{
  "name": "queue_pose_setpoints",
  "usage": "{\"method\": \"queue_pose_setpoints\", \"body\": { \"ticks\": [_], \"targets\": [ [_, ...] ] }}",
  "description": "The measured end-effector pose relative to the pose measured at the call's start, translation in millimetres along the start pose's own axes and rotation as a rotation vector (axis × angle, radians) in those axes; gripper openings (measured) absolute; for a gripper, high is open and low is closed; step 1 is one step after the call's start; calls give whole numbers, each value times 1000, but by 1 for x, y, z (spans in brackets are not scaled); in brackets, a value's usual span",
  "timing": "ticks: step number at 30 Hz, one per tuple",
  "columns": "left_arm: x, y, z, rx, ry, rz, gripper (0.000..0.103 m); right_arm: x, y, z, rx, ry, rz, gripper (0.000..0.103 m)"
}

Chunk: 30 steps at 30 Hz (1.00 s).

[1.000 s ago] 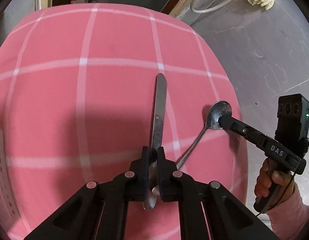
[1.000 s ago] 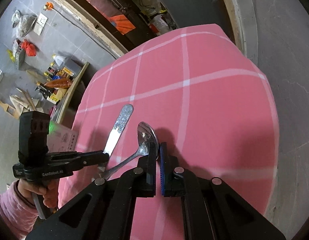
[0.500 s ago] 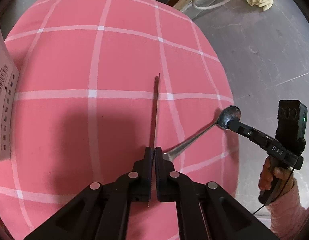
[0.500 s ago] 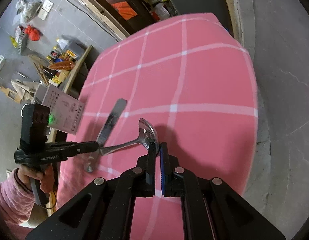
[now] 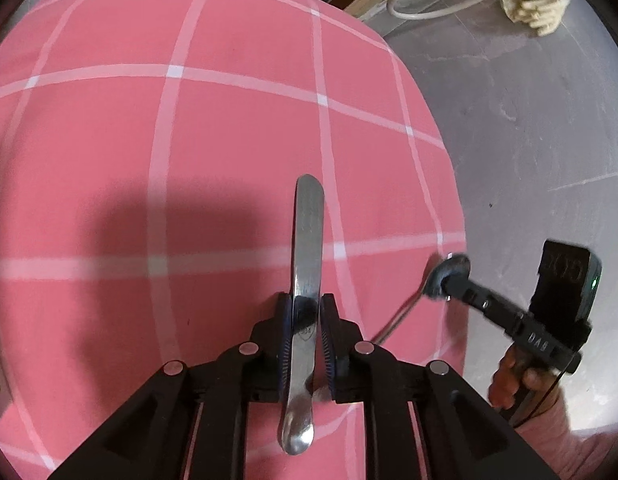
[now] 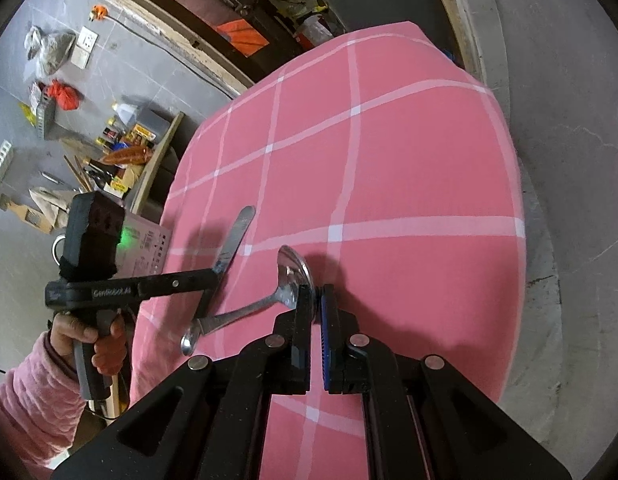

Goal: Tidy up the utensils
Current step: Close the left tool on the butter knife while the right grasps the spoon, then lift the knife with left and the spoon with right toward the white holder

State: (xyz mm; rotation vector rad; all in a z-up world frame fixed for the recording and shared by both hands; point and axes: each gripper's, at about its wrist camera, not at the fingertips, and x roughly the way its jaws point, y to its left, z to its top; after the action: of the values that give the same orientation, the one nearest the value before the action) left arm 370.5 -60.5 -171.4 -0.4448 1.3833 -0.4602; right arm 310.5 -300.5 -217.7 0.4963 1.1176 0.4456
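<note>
A: Two utensils over the pink checked tablecloth (image 5: 109,160). Item one?
B: Flat steel utensil (image 5: 307,280), left gripper (image 5: 305,320) clamped across its handle, long axis pointing straight away along the fingers.
A: Item two?
B: Spoon (image 6: 269,300), bowl pinched in right gripper (image 6: 315,300), handle slanting down-left, crossing under item one.

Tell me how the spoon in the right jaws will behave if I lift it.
The spoon looks like stiff polished metal, so it probably won't flex. Gripped only at the bowl, its long handle may swing down. That smooth surface could slip.
</note>
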Motion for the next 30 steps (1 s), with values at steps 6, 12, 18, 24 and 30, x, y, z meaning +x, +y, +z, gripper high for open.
{"method": "queue_pose_setpoints", "body": {
  "ticks": [6, 12, 18, 24, 30],
  "targets": [
    [10, -2, 15, -42, 4, -51, 19, 10, -3, 4, 58, -30, 61, 9],
    [16, -11, 17, -30, 1, -48, 20, 20, 5, -7, 71, -57, 40, 9],
    [17, -26, 15, 60, 8, 30, 8, 12, 6, -17, 91, -86, 31, 5],
    [7, -29, 2, 68, -49, 5, 2, -19, 6, -28, 115, -183, 22, 5],
    [-10, -39, -26, 140, -103, 78, 2, -56, 28, -37, 66, -270, -33, 5]
  ]
}}
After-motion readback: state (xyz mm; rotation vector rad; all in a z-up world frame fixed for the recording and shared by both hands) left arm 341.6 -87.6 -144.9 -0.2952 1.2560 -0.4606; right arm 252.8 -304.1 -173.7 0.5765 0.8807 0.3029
